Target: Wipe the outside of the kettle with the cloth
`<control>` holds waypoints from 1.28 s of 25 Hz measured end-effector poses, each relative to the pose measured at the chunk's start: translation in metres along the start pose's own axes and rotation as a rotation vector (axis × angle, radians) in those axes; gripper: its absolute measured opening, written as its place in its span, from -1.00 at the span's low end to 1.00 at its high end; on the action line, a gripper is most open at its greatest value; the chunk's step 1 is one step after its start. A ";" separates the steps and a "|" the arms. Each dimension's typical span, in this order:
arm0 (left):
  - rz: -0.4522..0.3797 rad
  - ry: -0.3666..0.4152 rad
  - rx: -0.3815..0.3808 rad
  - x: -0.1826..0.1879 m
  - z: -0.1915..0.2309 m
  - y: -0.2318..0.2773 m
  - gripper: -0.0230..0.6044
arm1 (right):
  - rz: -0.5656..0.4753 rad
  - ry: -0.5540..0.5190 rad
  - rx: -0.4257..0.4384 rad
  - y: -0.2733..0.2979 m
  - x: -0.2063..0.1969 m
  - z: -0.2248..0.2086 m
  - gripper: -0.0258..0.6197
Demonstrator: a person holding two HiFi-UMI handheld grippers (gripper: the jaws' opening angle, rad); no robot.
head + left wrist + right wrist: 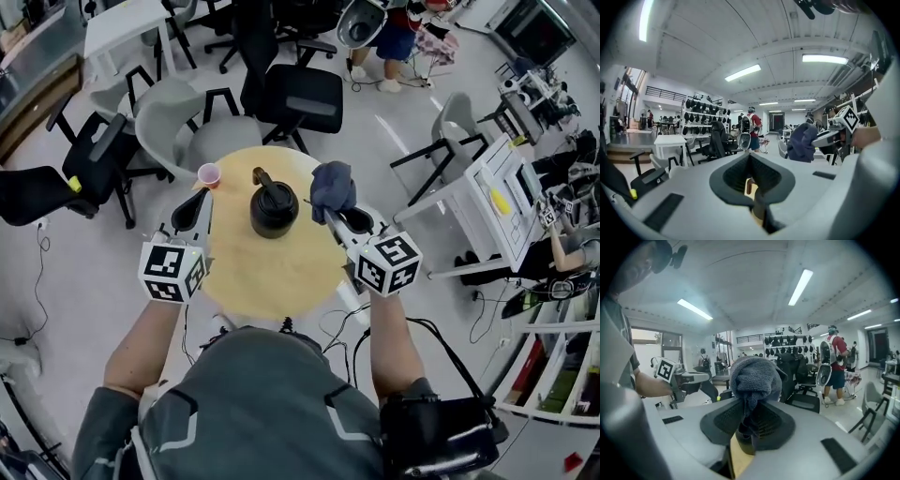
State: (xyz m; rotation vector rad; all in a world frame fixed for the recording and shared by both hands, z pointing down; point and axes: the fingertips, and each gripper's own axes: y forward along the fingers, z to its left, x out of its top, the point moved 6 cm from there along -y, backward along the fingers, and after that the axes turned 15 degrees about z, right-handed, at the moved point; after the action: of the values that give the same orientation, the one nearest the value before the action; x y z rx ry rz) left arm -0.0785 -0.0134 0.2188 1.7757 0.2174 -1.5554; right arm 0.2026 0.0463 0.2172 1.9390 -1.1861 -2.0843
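The black kettle (274, 208) stands upright near the middle of the round wooden table (272, 272), its handle pointing to the far side. My right gripper (330, 212) is just right of it, shut on a bunched blue-grey cloth (333, 186) held above the table. In the right gripper view the cloth (754, 376) bulges out over the jaws of that gripper (749, 425). My left gripper (193, 202) hovers left of the kettle, apart from it, shut with nothing in it (752, 180). Neither gripper view shows the kettle; the left gripper view does show the cloth (801, 142).
A pink cup (209, 174) stands on the table's far left edge, close to the left gripper's tip. Office chairs (300, 94) ring the far side of the table. A white desk (502, 202) is at the right, and people stand farther off.
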 end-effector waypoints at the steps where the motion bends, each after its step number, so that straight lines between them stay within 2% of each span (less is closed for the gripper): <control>1: -0.007 0.008 0.005 0.004 0.001 -0.004 -0.90 | -0.015 -0.003 -0.020 -0.005 0.004 0.003 -0.66; 5: -0.023 0.051 0.049 0.014 0.000 -0.020 -0.90 | -0.088 -0.001 -0.100 -0.022 0.017 0.012 -0.66; 8: -0.036 0.034 0.074 0.016 -0.002 -0.038 -0.90 | -0.131 0.011 -0.143 -0.035 0.020 0.021 -0.66; 13: -0.121 0.007 0.081 0.036 -0.012 -0.061 -0.90 | -0.186 0.001 -0.201 -0.057 0.028 0.032 -0.66; 15: -0.127 -0.007 0.072 0.041 -0.015 -0.064 -0.90 | -0.200 -0.005 -0.212 -0.061 0.032 0.036 -0.66; 19: -0.121 0.025 0.064 0.044 -0.023 -0.070 -0.90 | -0.203 -0.043 -0.222 -0.066 0.036 0.046 -0.67; 32: -0.159 0.005 0.052 0.048 -0.030 -0.069 -0.90 | -0.234 -0.027 -0.228 -0.074 0.040 0.044 -0.66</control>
State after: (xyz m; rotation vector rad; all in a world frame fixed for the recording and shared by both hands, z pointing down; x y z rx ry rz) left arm -0.0832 0.0372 0.1460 1.8406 0.3305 -1.6813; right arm 0.1890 0.0988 0.1392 2.0289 -0.7149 -2.2450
